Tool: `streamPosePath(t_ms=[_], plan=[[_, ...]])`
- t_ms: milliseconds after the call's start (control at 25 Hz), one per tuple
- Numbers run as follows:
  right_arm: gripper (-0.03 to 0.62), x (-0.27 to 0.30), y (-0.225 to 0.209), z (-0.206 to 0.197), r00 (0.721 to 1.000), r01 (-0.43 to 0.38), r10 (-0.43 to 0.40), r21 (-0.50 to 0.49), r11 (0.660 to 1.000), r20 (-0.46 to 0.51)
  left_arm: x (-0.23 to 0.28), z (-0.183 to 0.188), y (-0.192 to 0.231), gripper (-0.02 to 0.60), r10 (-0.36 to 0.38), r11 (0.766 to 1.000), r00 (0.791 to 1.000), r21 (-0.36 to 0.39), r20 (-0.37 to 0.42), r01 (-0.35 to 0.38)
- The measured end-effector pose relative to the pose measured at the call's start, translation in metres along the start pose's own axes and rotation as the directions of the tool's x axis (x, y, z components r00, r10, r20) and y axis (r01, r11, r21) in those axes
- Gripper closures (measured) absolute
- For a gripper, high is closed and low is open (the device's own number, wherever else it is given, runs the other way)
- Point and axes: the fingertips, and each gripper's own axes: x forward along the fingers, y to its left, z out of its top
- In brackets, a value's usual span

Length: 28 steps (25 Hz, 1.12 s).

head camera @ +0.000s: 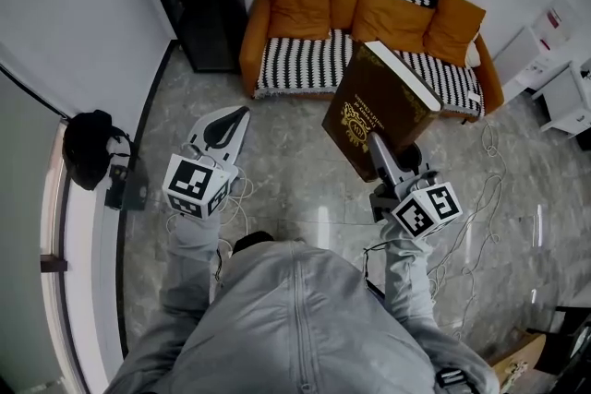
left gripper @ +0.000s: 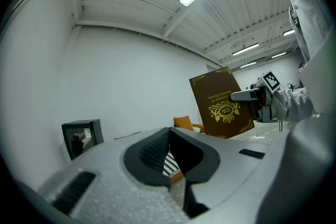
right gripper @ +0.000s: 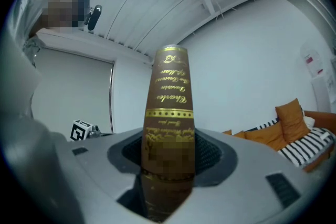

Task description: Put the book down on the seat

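The jaws of the right gripper (right gripper: 168,165) are clamped on the lower end of the book (right gripper: 169,97). One pad sits against each cover, and the gold-lettered spine faces that gripper's camera. Gripping across the covers near the spine keeps the pages shut and makes the thick volume rise out of the jaws like a handle. The price is that most of its weight hangs far from the grip, so it probably wants to tip. In the head view the book is in the air, tilted, with its front cover turned toward the person's left and its pale page edge uppermost. It hangs over the floor (head camera: 286,171) in front of the sofa (head camera: 251,41), and its top edge overlaps the right part of the striped seat (head camera: 300,65). It touches nothing but the jaws, so the putting-down is not yet done. The left gripper (left gripper: 169,150) has its jaws together with nothing between them. It is held off to the side, well apart from the book, which leaves the way to the seat open. Orange cushions (head camera: 300,0) line the backrest, so the striped part in front of them looks like the place to lay the book flat.
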Motion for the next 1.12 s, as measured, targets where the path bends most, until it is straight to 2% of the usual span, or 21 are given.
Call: streamPosePath(t_ms=[200, 600, 840, 1120], plan=[[0.358, -0.001, -0.008, -0.004, 1.0, -0.015, 0.015, 0.009, 1.0, -0.008, -0.002, -0.008, -0.002, 0.555, 0.038, 0.999, 0.999, -0.021, -0.015, -0.038], [0.356, 0.026, -0.033, -0.014, 1.0, 0.005, -0.004, 0.035, 0.999, -0.013, 0.031, -0.03, 0.017, 0.555, 0.017, 0.999, 0.999, -0.028, -0.049, -0.018], [0.357, 0.082, -0.07, -0.024, 0.998, 0.047, -0.046, 0.033, 0.998, -0.032, 0.087, -0.048, 0.071, 0.555, -0.004, 0.999, 0.999, -0.035, -0.051, 0.003], [0.358, 0.153, -0.097, -0.008, 0.998, 0.065, -0.065, 0.015, 0.998, -0.014, 0.147, -0.037, 0.147, 0.555, 0.007, 1.0, 0.999, 0.006, -0.032, -0.007]])
